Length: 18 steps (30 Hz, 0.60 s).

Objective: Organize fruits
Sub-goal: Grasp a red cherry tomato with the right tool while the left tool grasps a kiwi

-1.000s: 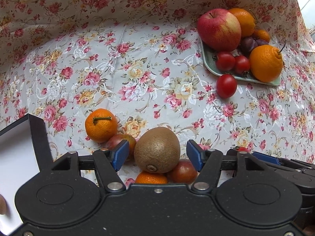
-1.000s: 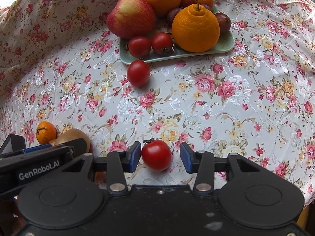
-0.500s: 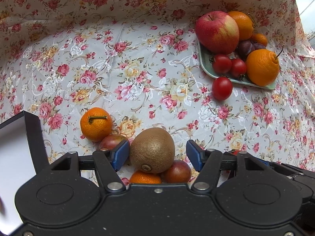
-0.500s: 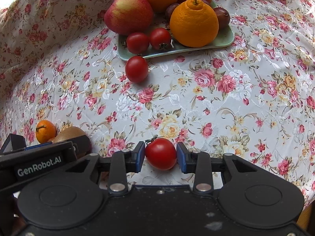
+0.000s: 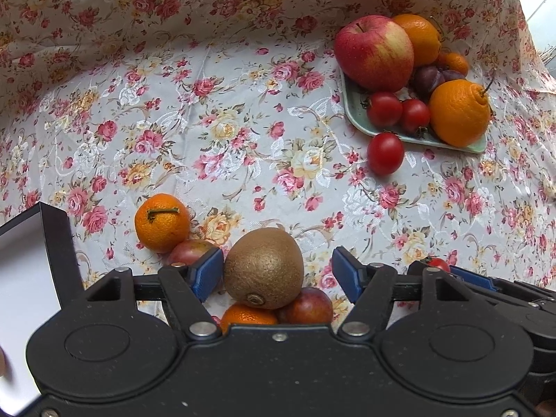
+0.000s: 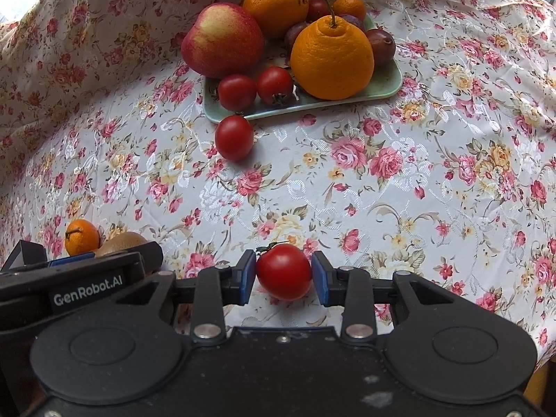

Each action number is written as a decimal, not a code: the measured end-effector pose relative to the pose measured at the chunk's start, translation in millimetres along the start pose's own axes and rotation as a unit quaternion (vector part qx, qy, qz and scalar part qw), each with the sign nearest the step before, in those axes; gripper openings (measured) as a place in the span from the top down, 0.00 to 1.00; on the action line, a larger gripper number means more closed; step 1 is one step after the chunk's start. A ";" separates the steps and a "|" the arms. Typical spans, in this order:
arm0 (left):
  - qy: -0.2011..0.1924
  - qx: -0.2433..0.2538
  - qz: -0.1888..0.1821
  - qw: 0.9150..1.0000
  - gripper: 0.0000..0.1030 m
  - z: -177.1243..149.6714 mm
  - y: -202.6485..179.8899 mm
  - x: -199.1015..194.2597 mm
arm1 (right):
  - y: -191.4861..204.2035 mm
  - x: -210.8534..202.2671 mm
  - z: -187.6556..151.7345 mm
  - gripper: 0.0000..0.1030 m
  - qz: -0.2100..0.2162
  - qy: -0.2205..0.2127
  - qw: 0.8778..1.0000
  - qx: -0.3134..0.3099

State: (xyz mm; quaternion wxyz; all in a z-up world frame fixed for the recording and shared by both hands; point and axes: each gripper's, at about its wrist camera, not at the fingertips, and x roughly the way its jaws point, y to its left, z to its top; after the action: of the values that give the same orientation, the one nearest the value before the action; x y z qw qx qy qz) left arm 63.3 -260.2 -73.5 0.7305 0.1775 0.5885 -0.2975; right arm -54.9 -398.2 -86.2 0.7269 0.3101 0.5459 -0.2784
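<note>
Tomato [image 6: 284,271] sits clamped in your right claw [image 6: 283,274], low over the table [image 6: 417,180]: thin-skinned and soft, so squeeze its round sides lightly. Your left claw [image 5: 276,271] has just been opening; the kiwi [image 5: 263,267] stands between its pads, apparently ungripped, firm, fuzzy, heavier, best held across its belly. Farther off, the crowded plate [image 6: 389,87] has one loose tomato [image 6: 234,137] touching its rim.

Left gripper [image 5: 276,271] angled steeply down, jaws just widened; right gripper [image 6: 283,272] likewise, jaws clamped.
</note>
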 end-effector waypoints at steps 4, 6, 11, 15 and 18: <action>0.001 0.008 0.006 1.000 0.30 0.5 -4.1 3.8 | -4.4 1.8 -0.4 0.64 -0.006 0.003 1.000 0.001; 0.008 0.009 0.013 1.000 0.30 -0.1 -3.9 8.7 | -5.6 4.9 -0.6 0.64 -0.008 0.009 1.000 0.002; 0.039 -0.016 -0.003 0.999 0.30 -0.6 3.0 22.1 | -4.3 14.5 -4.6 0.63 -0.011 0.017 1.000 -0.001; 0.041 -0.025 0.005 0.999 0.39 -2.0 4.8 26.9 | -3.2 15.6 -5.7 0.63 -0.013 0.016 1.000 -0.004; 0.025 -0.022 0.013 0.999 0.44 -1.9 3.9 24.7 | -1.3 15.1 -6.8 0.63 -0.015 0.014 1.000 -0.012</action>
State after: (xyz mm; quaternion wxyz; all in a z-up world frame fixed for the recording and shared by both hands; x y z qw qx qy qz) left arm 67.6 -261.7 -98.2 0.7229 0.1769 0.6106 -0.2707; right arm -56.3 -394.9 -102.5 0.7184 0.2970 0.5642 -0.2782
